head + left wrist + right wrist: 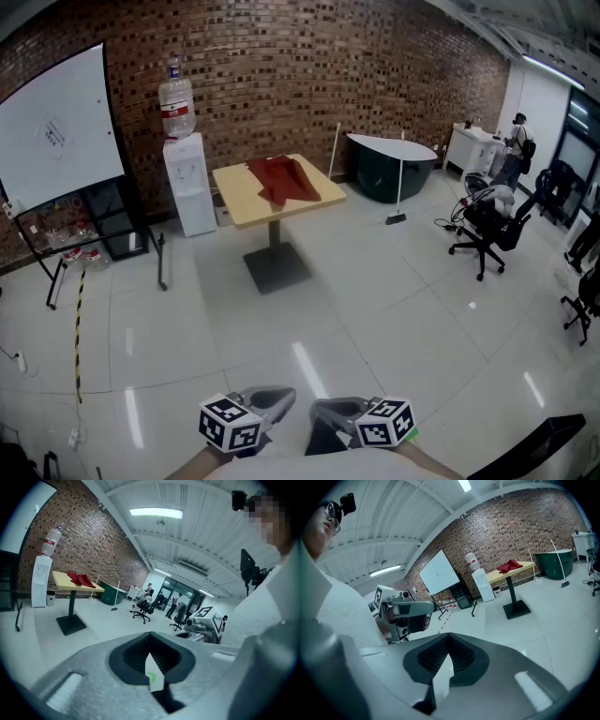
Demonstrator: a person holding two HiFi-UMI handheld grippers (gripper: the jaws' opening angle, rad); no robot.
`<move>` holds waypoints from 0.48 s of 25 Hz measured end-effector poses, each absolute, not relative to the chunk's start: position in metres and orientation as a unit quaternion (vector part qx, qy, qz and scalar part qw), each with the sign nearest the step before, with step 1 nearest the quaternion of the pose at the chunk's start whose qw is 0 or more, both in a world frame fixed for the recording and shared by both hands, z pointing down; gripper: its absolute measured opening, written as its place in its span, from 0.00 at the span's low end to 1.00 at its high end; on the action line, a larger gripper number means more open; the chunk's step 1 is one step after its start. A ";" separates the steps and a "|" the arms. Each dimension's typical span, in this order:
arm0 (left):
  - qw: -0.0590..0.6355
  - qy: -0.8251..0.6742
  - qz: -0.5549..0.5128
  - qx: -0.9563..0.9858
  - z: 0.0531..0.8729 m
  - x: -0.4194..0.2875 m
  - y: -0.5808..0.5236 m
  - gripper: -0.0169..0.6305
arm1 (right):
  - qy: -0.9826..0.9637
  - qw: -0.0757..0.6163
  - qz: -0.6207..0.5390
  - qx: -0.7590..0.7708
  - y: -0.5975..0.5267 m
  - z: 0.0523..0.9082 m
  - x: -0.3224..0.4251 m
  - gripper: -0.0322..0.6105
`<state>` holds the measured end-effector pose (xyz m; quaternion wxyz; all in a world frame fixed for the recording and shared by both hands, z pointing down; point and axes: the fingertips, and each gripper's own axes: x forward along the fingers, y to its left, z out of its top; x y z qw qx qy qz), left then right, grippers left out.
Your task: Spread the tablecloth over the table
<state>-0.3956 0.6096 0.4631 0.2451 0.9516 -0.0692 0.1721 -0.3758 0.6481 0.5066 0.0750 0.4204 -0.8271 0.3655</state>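
Fingers [93, 667] of the left gripper [151, 667] are pressing together with nothing between them, and the fingers [511, 667] of the right gripper [447, 663] are doing the same, their dark pads meeting in a thin seam. In the head view both grippers are hovering low at the bottom edge, the left gripper [267, 403] and the right gripper [337, 411] just beside each other, and both are carrying nothing.

Far from them, across a wide stretch of glossy white floor [375, 309], the red tablecloth [281, 178] is lying crumpled in a heap on the table [239, 202], leaving much of the yellow top bare. It is touching neither gripper and is well apart from both. In the left gripper view the tablecloth [80, 579] is sitting small at the left. In the right gripper view the tablecloth [508, 566] is showing at the upper right.

A water dispenser [189, 183] is standing just beside the table, against the brick wall [300, 75], with a whiteboard [56, 127] further left.
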 end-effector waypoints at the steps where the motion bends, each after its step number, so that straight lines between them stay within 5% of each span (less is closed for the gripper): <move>1: 0.248 -0.068 0.172 0.951 0.467 -0.374 0.591 0.03 | -0.825 0.075 0.368 0.423 0.630 0.511 -0.354 0.05; 12: 0.246 -0.039 0.166 0.954 0.447 -0.145 0.408 0.03 | -0.814 0.049 0.378 0.439 0.433 0.498 -0.126 0.05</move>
